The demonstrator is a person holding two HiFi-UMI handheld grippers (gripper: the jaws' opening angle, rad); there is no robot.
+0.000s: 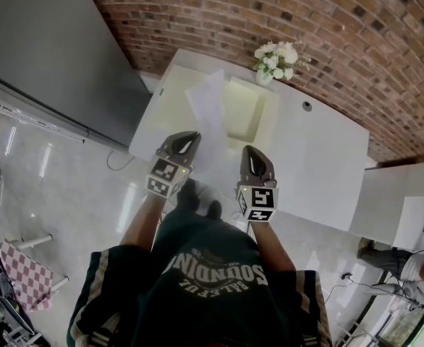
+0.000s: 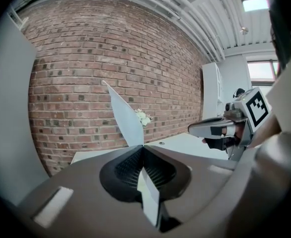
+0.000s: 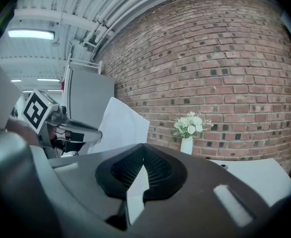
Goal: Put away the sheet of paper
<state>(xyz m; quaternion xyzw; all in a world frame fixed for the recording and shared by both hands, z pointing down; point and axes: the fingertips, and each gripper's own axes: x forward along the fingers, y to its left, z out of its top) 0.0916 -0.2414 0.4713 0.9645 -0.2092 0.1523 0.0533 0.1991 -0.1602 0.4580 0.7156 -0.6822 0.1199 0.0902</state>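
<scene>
A white sheet of paper (image 1: 208, 110) hangs between my two grippers above the near edge of a white table (image 1: 320, 157). My left gripper (image 1: 188, 137) is shut on the sheet's left part, and the paper (image 2: 126, 118) rises up out of its closed jaws. My right gripper (image 1: 250, 152) is shut on the sheet's right part; in the right gripper view the paper (image 3: 121, 125) spreads to the left. Under the sheet is an open cream-coloured compartment (image 1: 247, 107) sunk into the tabletop. Each gripper sees the other: the right gripper (image 2: 219, 129) and the left gripper (image 3: 72, 131).
A white vase of flowers (image 1: 275, 61) stands at the table's far edge against a brick wall (image 1: 328, 27). A tall grey cabinet (image 1: 49, 56) stands to the left. A small round hole (image 1: 307, 106) is in the tabletop. Tiled floor (image 1: 67, 186) lies on the left.
</scene>
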